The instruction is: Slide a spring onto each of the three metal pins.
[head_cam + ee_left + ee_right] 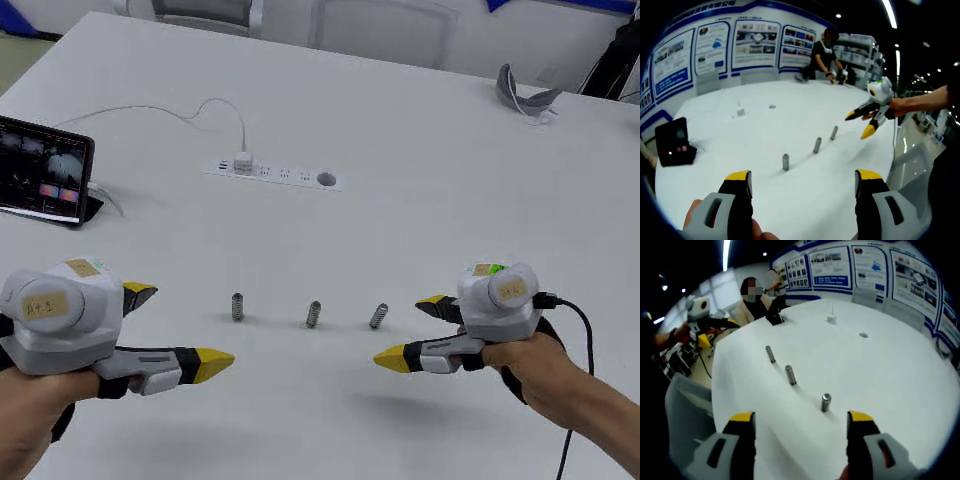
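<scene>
White desk (420, 200) carried three metal pins standing in a row near the person: left pin (237, 306), middle pin (313, 314) and right pin (378, 316), each apart from its neighbour. Coils of a spring (237, 300) appeared to sit round the left pin, and the other two looked alike; the right gripper view was too small to confirm coils on the pin nearest it. On that evidence the task was judged at or near completion, with checking as the step in hand.

Recommended practice: where a spring sat high, nip only its top coil with the tips and press straight down the pin's axis, since a sideways nudge would likely topple a free-standing pin.

Left tool (178, 328) and right tool (412, 328) flanked the row, tips pointing inward toward each other, jaws spread wide and holding nothing. Left hand (25, 415) and right hand (530, 365) sat low at the near edge.
</scene>
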Tool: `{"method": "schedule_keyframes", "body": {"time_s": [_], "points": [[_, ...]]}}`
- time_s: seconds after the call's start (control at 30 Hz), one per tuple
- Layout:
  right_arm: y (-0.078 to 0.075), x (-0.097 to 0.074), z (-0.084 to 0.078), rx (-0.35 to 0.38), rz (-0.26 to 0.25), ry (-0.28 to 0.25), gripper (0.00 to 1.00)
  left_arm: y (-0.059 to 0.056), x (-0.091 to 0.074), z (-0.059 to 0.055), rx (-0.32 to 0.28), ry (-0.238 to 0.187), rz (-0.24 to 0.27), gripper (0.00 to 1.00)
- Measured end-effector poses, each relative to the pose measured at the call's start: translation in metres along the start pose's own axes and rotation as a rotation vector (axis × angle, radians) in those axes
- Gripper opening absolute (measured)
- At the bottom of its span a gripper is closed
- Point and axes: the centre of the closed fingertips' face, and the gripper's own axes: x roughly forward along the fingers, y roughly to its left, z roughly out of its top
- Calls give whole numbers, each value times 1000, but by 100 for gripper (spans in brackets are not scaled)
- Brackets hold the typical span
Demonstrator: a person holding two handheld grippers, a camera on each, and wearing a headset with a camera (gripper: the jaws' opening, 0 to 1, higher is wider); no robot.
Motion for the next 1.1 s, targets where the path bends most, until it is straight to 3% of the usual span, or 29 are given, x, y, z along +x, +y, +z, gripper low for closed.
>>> {"method": "schedule_keyframes", "body": {"time_s": [0.7, 1.1], "points": [[24, -20, 2, 109, -50, -120, 78, 0, 4, 0, -4, -5, -4, 87], [29, -22, 0, 122, -53, -132, 79, 0, 1, 0, -3, -8, -16, 80]]}}
